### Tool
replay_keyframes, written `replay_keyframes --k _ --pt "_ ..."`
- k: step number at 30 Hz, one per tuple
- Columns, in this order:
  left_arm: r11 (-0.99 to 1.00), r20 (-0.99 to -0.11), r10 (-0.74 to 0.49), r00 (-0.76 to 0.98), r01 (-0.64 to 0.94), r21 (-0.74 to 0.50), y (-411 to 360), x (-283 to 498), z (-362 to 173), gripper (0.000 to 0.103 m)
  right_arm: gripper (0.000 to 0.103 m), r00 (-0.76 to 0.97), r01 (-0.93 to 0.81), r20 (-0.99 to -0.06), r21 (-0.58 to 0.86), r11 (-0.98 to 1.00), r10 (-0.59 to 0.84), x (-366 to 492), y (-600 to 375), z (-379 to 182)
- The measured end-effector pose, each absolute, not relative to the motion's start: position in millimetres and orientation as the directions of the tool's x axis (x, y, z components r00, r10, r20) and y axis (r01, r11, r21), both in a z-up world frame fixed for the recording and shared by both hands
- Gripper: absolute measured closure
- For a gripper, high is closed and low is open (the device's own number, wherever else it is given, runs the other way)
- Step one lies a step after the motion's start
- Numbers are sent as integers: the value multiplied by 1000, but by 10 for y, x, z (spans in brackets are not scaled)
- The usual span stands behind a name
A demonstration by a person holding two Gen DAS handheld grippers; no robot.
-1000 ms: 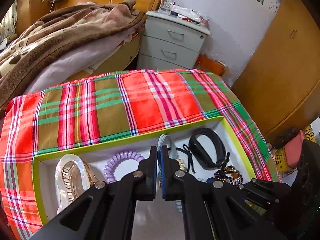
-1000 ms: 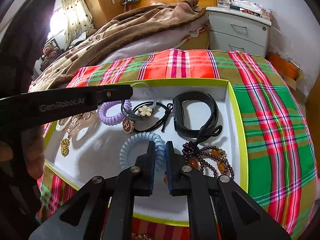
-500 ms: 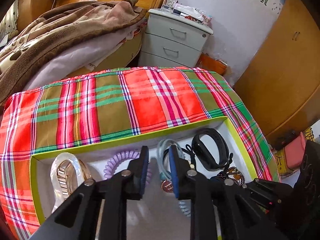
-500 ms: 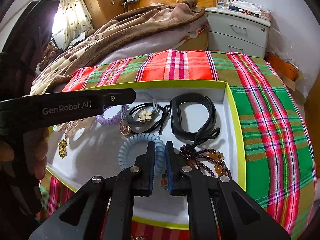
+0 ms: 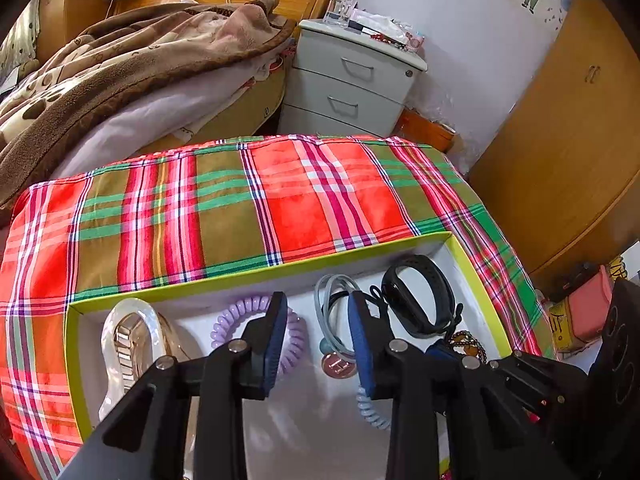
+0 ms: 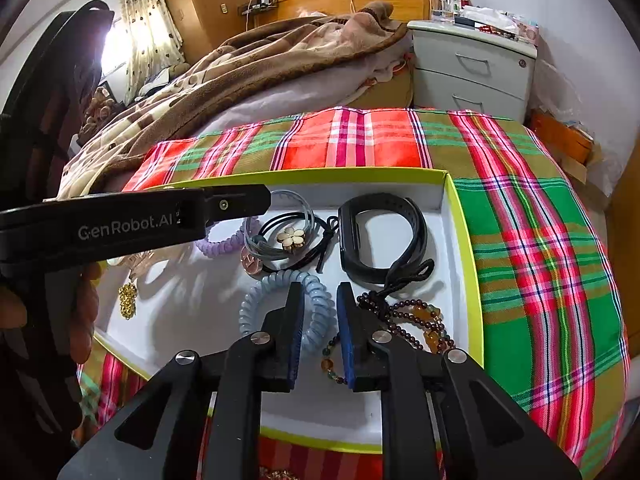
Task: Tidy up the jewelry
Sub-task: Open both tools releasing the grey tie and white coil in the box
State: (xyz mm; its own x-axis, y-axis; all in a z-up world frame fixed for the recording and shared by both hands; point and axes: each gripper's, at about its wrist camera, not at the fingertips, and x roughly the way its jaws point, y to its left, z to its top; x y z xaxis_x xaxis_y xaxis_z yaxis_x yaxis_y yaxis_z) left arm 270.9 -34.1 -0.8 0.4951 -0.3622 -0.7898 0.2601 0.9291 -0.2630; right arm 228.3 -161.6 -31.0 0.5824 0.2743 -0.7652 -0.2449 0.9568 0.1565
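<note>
A white box with a lime-green rim (image 5: 256,272) (image 6: 460,220) lies on a plaid cloth and holds the jewelry. My left gripper (image 5: 318,308) hangs over it, jaws opening; a grey hair tie with a round pendant (image 5: 332,320) lies loose below the gap, a purple coil tie (image 5: 240,316) beside the left finger. My right gripper (image 6: 320,296) is opening too. The rim of a light blue coil tie (image 6: 276,304) sits between its pads, unpressed. A bead bracelet (image 6: 416,316) lies right of it, a black wristband (image 6: 380,240) beyond.
A clear hair claw (image 5: 128,340) and a gold brooch (image 6: 127,300) lie at the box's left end, a flower hair tie (image 6: 290,238) mid-box. A hand (image 6: 84,320) holds the left gripper across the box's left side. A bed (image 5: 120,80) and a nightstand (image 5: 352,80) stand behind.
Both grippers went from shut to open without shifting. The left one let the grey hair tie drop into the box; the right one's pads came off the light blue coil.
</note>
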Motion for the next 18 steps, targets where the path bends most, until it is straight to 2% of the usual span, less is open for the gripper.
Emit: replay_keyframes --k 3,18 --pt "933 -790 -352 501 254 -255 -328 2678 16 67 74 586 -246 -761 161 956 279 2264 -1612 -288" --pt "940 -771 -336 542 248 -235 -287 2394 241 65 72 626 -222 -734 154 963 262 2072 -1688 -131"
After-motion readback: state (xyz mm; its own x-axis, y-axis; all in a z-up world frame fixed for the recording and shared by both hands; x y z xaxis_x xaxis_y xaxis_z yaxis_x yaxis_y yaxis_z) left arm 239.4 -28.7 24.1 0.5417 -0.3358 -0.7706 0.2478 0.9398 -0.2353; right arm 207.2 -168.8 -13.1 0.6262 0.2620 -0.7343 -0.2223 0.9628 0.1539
